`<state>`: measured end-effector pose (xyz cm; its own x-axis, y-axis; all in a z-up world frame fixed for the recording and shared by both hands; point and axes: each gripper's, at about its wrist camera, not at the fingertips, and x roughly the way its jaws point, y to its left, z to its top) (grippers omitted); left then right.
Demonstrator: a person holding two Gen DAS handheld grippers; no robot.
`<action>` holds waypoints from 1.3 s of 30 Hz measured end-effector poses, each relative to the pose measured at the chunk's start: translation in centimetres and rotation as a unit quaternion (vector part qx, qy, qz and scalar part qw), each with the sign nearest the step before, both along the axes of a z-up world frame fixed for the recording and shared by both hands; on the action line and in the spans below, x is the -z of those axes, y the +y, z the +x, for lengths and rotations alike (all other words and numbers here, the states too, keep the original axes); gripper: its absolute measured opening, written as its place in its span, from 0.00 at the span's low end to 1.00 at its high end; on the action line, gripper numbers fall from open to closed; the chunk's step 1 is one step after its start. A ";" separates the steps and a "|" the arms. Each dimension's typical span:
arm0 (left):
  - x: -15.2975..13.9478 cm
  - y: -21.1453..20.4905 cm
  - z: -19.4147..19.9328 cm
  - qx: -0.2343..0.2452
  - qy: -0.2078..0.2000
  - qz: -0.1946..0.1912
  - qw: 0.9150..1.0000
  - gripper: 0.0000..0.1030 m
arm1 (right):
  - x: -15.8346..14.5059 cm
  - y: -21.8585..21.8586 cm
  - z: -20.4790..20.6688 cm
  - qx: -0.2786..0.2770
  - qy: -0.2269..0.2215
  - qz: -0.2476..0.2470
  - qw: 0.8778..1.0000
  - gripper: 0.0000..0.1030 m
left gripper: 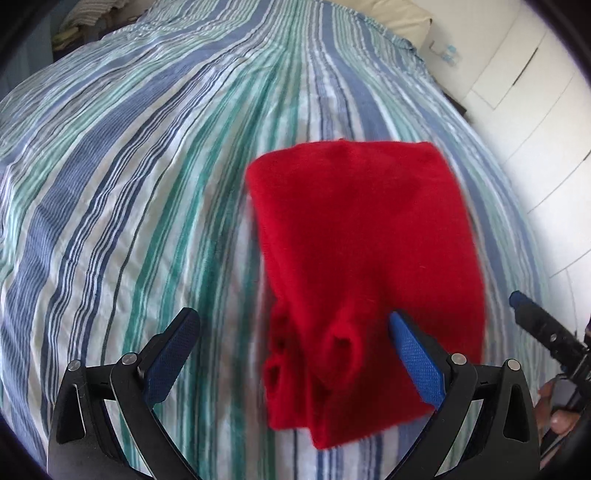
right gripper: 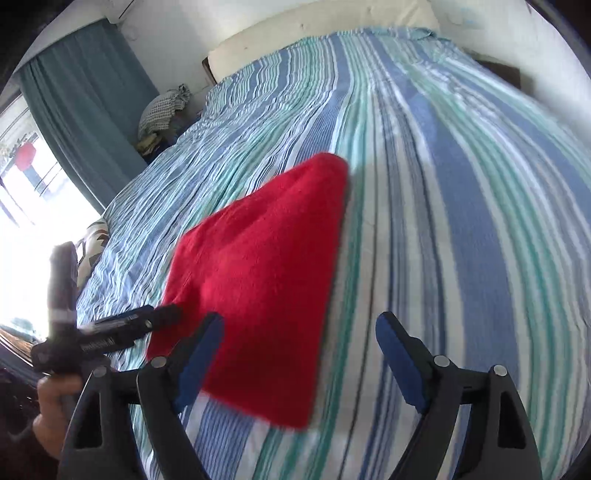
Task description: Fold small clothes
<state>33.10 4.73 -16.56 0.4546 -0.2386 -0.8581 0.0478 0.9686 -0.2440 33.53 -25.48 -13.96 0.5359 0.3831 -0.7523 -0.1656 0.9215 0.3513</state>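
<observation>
A small red knitted garment (left gripper: 365, 266) lies folded on the striped bedspread (left gripper: 147, 184). Its rolled cuff openings face me at the near end. My left gripper (left gripper: 295, 325) is open and empty, its jaws spread on either side of the garment's near end, just above it. In the right wrist view the same garment (right gripper: 266, 266) lies flat ahead and to the left. My right gripper (right gripper: 299, 332) is open and empty, its left finger (right gripper: 199, 358) over the garment's near edge. Each view shows the other gripper at its side.
The striped bedspread (right gripper: 461, 221) covers the whole bed. A cream pillow (right gripper: 332, 33) lies at the head. White cupboard doors (left gripper: 535, 92) stand to the right of the bed. A teal curtain (right gripper: 85, 99) and a bright window are on the left.
</observation>
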 end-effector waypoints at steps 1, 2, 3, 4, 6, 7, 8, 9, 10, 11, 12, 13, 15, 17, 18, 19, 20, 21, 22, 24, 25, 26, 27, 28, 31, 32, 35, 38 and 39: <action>0.9 0.3 0.4 -0.003 0.011 -0.001 1.000 0.99 | 0.9 0.4 1.3 -0.009 0.012 0.013 1.000 0.82; 1.4 0.4 0.8 -0.004 0.018 -0.009 1.000 0.99 | 2.0 0.7 2.5 -0.016 0.027 0.032 0.999 0.82; 1.7 0.4 0.9 -0.006 0.020 -0.014 1.000 1.00 | 3.1 1.0 3.3 -0.019 0.041 0.055 0.997 0.82; 1.8 0.3 1.0 -0.007 0.017 -0.015 1.000 1.00 | 4.6 1.2 4.2 -0.023 0.061 0.085 0.994 0.82; 1.8 -0.3 1.0 -0.002 0.010 -0.020 1.000 0.98 | 6.8 1.7 5.2 -0.015 0.088 0.123 0.988 0.72; 1.9 -0.7 1.2 0.012 0.012 -0.037 0.999 0.94 | 7.1 2.2 5.3 -0.012 0.083 0.121 0.989 0.64; 2.1 -0.9 1.4 0.020 0.018 -0.048 0.999 0.69 | 7.1 2.7 5.4 -0.015 0.084 0.112 0.990 0.46; 2.1 -1.2 1.5 0.030 0.024 -0.060 0.997 0.43 | 6.9 3.1 5.4 -0.017 0.088 0.104 0.990 0.36; 1.8 -1.4 1.6 0.038 0.030 -0.071 0.996 0.34 | 6.3 3.5 5.3 -0.017 0.087 0.097 0.991 0.35; 1.1 -1.7 1.6 0.043 0.032 -0.073 0.996 0.27 | 5.6 3.8 5.2 -0.020 0.081 0.091 0.992 0.32; -0.2 -1.8 1.6 0.048 0.024 -0.067 0.996 0.25 | 4.3 4.2 5.1 -0.026 0.068 0.085 0.994 0.30; -1.4 -1.7 1.6 0.053 0.014 -0.069 0.996 0.25 | 3.0 4.3 5.1 -0.031 0.054 0.082 0.995 0.30; -5.1 -1.1 1.5 0.058 -0.019 -0.078 0.995 0.25 | -0.7 4.8 5.3 -0.040 0.014 0.086 0.995 0.29; -8.8 0.1 1.4 0.056 -0.056 -0.089 0.993 0.25 | -4.2 5.2 5.7 -0.047 -0.024 0.095 0.994 0.29; -10.9 0.8 1.3 0.053 -0.076 -0.095 0.991 0.25 | -6.2 5.7 5.8 -0.053 -0.046 0.099 0.993 0.29; -12.4 1.4 1.3 0.051 -0.090 -0.097 0.990 0.25 | -7.8 6.1 5.8 -0.059 -0.063 0.102 0.991 0.29; -14.2 2.0 1.1 0.050 -0.107 -0.098 0.988 0.25 | -9.5 6.6 5.9 -0.066 -0.081 0.105 0.989 0.29; -15.3 2.4 1.1 0.048 -0.117 -0.098 0.987 0.26 | -10.6 7.1 6.1 -0.071 -0.092 0.106 0.988 0.29; -16.1 2.8 1.1 0.047 -0.126 -0.095 0.986 0.26 | -11.5 7.5 6.2 -0.072 -0.102 0.106 0.987 0.29; -15.7 3.1 1.4 0.042 -0.119 -0.089 0.988 0.30 | -11.4 8.4 6.5 -0.073 -0.100 0.103 0.987 0.30; -14.3 3.1 1.6 0.036 -0.103 -0.083 0.991 0.33 | -10.4 8.8 6.6 -0.072 -0.088 0.101 0.988 0.31; -12.7 3.3 1.4 0.030 -0.086 -0.075 0.993 0.39 | -8.9 9.1 6.5 -0.070 -0.069 0.097 0.990 0.34; -10.8 3.3 1.1 0.024 -0.067 -0.063 0.996 0.42 | -7.1 9.1 6.2 -0.069 -0.045 0.091 0.992 0.39; -8.1 3.5 0.2 0.017 -0.036 -0.041 0.998 0.42 | -5.0 8.9 5.7 -0.067 -0.015 0.079 0.995 0.40; -3.5 3.8 -4.6 0.015 0.012 0.015 1.000 0.42 | 0.9 7.2 2.7 -0.057 0.062 0.027 0.996 0.48; -3.0 4.1 -6.7 0.016 0.011 0.024 1.000 0.44 | 1.7 6.3 1.4 -0.056 0.069 0.018 0.996 0.48; -4.1 4.4 -13.5 0.017 -0.025 0.060 0.998 0.81 | 1.9 2.9 -3.9 -0.045 0.058 -0.011 0.997 0.70; -6.2 3.6 -18.8 0.004 -0.079 0.123 0.989 0.96 | -0.2 0.5 -8.5 -0.033 0.037 -0.045 0.998 0.81; -6.9 3.0 -20.1 0.006 -0.091 0.145 0.985 0.97 | -1.1 0.2 -9.7 -0.031 0.029 -0.061 0.997 0.83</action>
<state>13.01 7.76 -9.62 0.6066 -0.0017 -0.7950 0.0764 0.9955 0.0561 23.84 -25.31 -12.87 0.4684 0.3178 -0.8244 -0.2067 0.9466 0.2475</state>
